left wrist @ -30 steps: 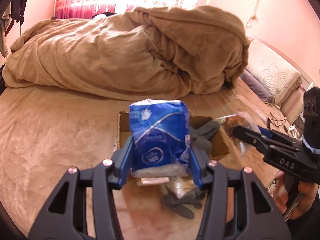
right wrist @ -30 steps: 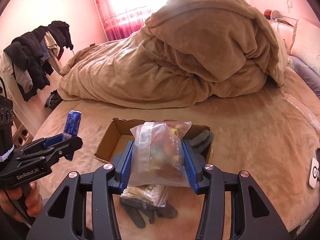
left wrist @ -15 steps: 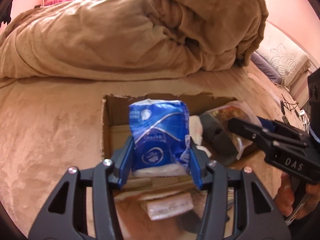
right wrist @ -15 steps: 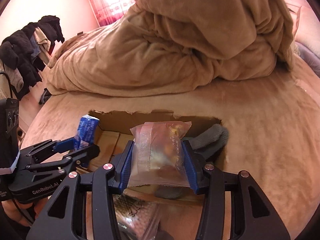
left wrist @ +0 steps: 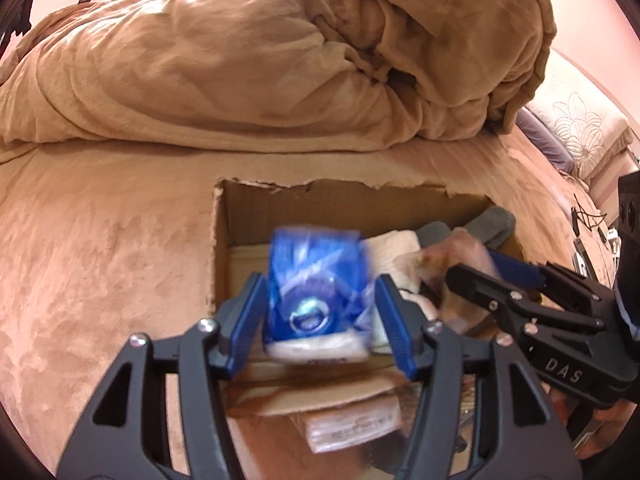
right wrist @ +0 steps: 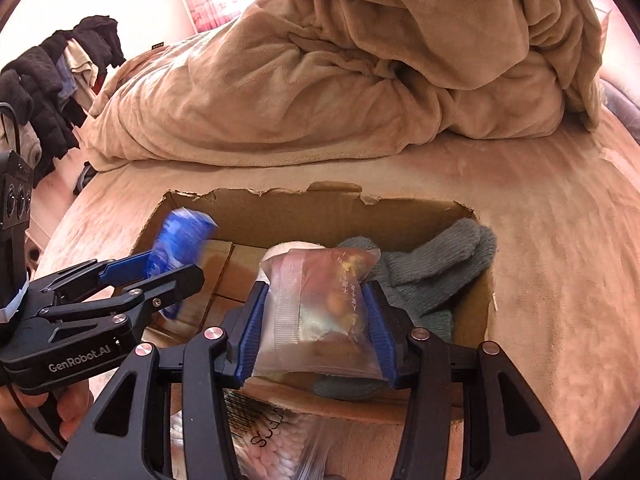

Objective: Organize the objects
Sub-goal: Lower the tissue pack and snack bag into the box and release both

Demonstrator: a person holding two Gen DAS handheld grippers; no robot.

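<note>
Over the cardboard box (left wrist: 256,216) at centre frame, the left gripper (left wrist: 318,312) is releasing the blurred blue tissue pack (left wrist: 316,296), while the right gripper (right wrist: 316,316) is grasping a clear snack bag (right wrist: 320,308); grey gloves (right wrist: 436,268) are lying inside, and packets (left wrist: 352,424) are waiting at lower frame.

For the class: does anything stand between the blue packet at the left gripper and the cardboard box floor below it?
Nothing visible does. The blue packet is over bare cardboard box floor; the white cloth and grey glove lie further right.
</note>
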